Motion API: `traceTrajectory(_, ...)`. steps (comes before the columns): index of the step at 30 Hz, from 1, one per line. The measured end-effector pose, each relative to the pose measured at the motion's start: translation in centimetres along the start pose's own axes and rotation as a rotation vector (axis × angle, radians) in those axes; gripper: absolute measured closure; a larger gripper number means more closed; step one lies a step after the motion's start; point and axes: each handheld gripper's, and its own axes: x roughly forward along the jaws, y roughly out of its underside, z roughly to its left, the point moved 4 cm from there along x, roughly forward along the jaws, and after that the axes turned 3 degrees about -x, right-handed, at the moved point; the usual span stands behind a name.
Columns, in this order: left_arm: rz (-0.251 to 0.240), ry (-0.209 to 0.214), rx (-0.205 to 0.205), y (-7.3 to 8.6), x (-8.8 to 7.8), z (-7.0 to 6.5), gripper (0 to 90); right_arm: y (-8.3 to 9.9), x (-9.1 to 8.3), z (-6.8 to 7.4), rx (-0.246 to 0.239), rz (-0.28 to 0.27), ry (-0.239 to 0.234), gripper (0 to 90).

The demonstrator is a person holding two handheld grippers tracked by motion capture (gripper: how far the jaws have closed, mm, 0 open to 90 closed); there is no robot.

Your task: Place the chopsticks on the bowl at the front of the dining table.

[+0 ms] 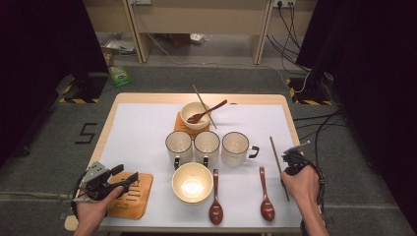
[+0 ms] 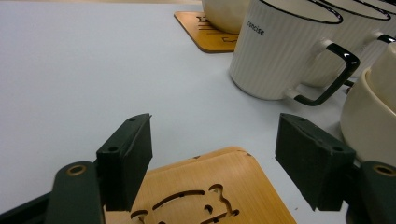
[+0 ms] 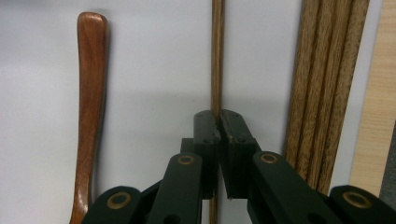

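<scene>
At lower right of the high view: right hand-held gripper, jaws clamped on a single chopstick lying on the white bench near its right edge. The right gripper view shows the pads pinching the thin stick, a wooden spoon handle to its left, a strip of wood grain to its right.

Lower left: left hand-held gripper, jaws wide apart and holding nothing, hovering over a wooden coaster; seen also in the left gripper view above the coaster.

Risks, as judged: the stick is narrow and round, so it may roll or pivot between the pads on lifting; its long free end could swing into the nearby spoon.

Containers:
- Far bowl on a second coaster, upper centre: holds a spoon, with one chopstick propped across the rim.
- Three mugs in a row, centre: nothing visible inside.
- Near bowl, lower centre: empty, bright reflection only.
- Loose spoon just right of the near bowl.
</scene>
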Motion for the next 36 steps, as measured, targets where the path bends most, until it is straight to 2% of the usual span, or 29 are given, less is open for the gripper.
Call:
traceTrajectory(19, 0.000, -0.001, 0.001, 0.0, 0.0, 0.0, 26.6, -0.7, -1.9, 0.3, 0.002, -0.093, -0.010, 85.5)
traceTrajectory(36, -0.001, -0.002, 0.000, 0.0, 0.0, 0.0, 26.5, -1.6, -3.1, 0.6, -0.002, -0.133, -0.008, 85.5)
